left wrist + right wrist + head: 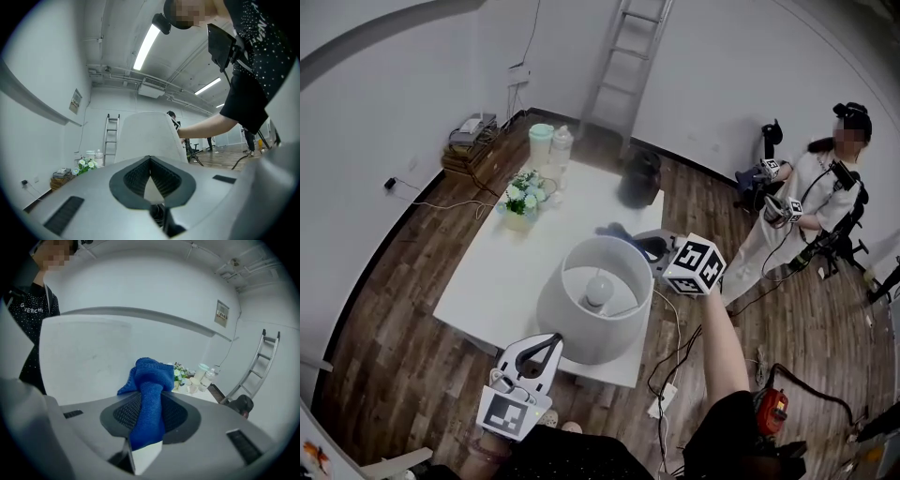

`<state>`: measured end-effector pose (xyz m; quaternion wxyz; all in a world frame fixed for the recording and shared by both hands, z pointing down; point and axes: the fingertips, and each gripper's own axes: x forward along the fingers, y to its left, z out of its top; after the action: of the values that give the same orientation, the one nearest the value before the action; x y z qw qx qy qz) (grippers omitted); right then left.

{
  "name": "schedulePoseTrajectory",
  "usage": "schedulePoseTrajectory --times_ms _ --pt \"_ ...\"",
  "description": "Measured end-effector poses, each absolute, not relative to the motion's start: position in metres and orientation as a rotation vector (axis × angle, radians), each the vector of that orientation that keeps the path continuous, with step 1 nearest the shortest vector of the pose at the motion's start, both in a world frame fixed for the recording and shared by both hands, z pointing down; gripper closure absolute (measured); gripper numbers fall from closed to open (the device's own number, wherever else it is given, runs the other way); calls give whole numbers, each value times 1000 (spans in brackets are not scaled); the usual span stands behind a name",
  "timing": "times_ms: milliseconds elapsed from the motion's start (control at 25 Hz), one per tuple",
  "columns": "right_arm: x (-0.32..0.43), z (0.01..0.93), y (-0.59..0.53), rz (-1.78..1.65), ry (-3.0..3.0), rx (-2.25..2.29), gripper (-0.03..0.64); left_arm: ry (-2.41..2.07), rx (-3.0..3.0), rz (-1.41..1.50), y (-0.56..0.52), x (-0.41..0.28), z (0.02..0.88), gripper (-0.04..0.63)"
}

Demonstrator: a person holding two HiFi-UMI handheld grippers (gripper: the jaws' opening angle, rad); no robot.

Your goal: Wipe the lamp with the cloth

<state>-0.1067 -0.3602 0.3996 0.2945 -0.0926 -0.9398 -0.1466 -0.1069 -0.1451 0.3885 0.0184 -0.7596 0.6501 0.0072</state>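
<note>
While the right gripper (654, 251) pinches the cloth (150, 380) between its fingers at the two o'clock rim of the lamp (574, 330), the shade's upright wall faces it straight ahead. The lamp stands on the surface (487, 272). The left gripper (532, 358), fingers narrowed on nothing, hangs at seven o'clock, just beside the shade.

Lamp (598, 289): base hidden under own shade (572, 330). Cloth (614, 231): mostly hidden behind lamp in head view. Ladder (630, 56): top cut off by picture's upper edge.
</note>
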Motion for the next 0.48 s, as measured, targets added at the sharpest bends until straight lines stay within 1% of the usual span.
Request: schedulePoseTrajectory --times_ms 280,360,480 --pt "-109 452 -375 -335 -2379 -280 500 2056 -2347 21 -145 -105 389 588" --pt "-116 445 -382 -384 -2370 -290 500 2061 -2344 22 -144 -105 389 588" --pt "-136 395 -383 -464 -2451 -342 500 2060 -2335 13 -144 -105 387 588"
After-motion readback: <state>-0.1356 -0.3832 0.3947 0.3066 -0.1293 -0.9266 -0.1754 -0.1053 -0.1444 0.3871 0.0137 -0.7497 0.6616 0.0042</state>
